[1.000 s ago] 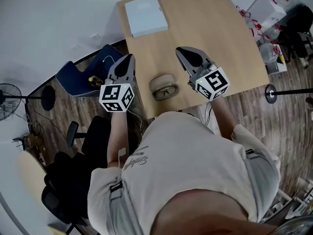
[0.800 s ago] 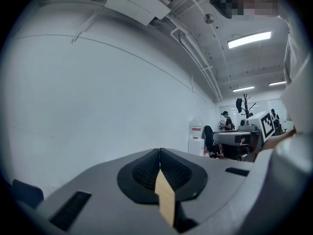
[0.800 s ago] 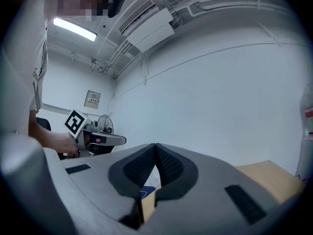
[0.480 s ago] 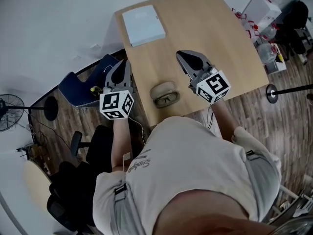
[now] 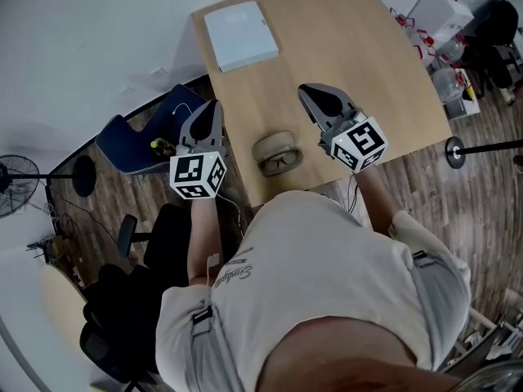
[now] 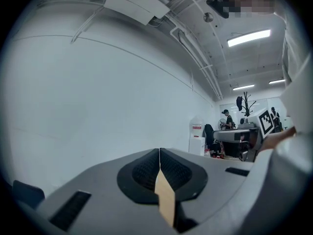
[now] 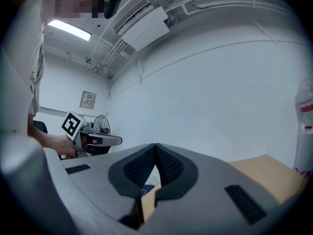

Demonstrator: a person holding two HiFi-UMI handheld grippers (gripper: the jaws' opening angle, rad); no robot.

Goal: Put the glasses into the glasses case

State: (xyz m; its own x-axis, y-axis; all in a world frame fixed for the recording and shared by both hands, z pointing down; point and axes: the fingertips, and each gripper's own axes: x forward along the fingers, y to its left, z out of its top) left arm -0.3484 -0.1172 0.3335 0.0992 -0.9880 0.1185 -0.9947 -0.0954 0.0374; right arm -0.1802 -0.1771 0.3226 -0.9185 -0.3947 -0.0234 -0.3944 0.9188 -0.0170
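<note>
In the head view a beige glasses case (image 5: 273,145) lies open near the front edge of the wooden table (image 5: 368,64), and the dark-framed glasses (image 5: 279,162) rest in its nearer half. My left gripper (image 5: 214,107) hovers at the table's left edge, left of the case, jaws closed with nothing between them. My right gripper (image 5: 315,94) hangs over the table to the right of the case, shut and empty too. Both gripper views look up at walls and ceiling; the left gripper (image 6: 159,156) and the right gripper (image 7: 155,151) show tips touching.
A white flat box (image 5: 240,35) lies at the table's far left corner. A dark blue chair (image 5: 139,133) stands on the floor left of the table, a black office chair (image 5: 147,243) nearer me. Boxes and clutter (image 5: 458,31) sit to the right.
The left gripper has moved a little left and nearer to me, off the table's edge. The right gripper and the case with the glasses have stayed about where they were.
</note>
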